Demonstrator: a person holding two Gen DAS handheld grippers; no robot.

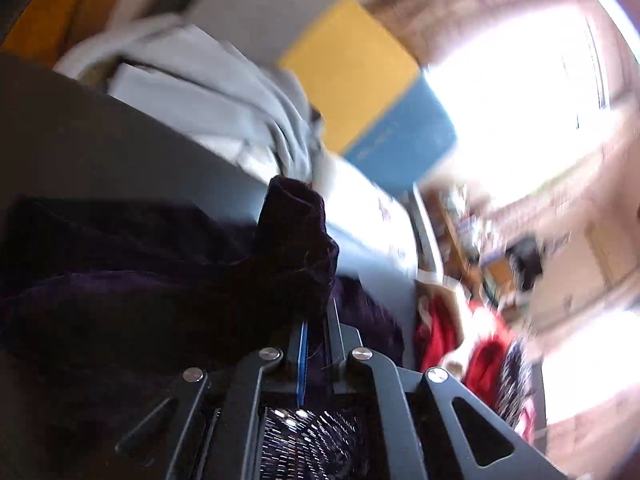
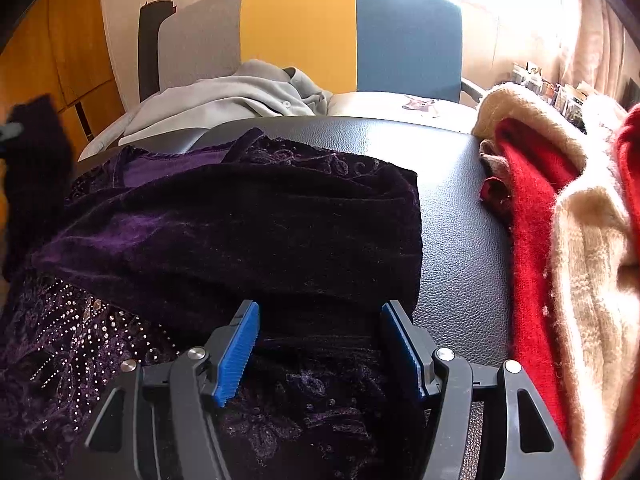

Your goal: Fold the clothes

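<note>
Purple velvet garment (image 2: 248, 232) is spread on the black leather surface (image 2: 460, 208), partly doubled over, right edge well short of the red and cream knits (image 2: 560, 220) heaped at the surface's right edge. Left gripper (image 1: 316, 328) is clamped tight on a bunched end of the velvet, lifted clear of the surface, probably to carry a fold across. Right gripper (image 2: 320, 340) has jaws wide apart over the near edge, gripping nothing.

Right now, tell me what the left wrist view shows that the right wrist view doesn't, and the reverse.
Left wrist only: the left gripper shut on a bunch of the purple velvet garment.
Right wrist only: the right gripper open over that garment, and its beaded panel.
Both: grey clothing, the yellow-and-blue chair back, the red and cream knitwear.
</note>
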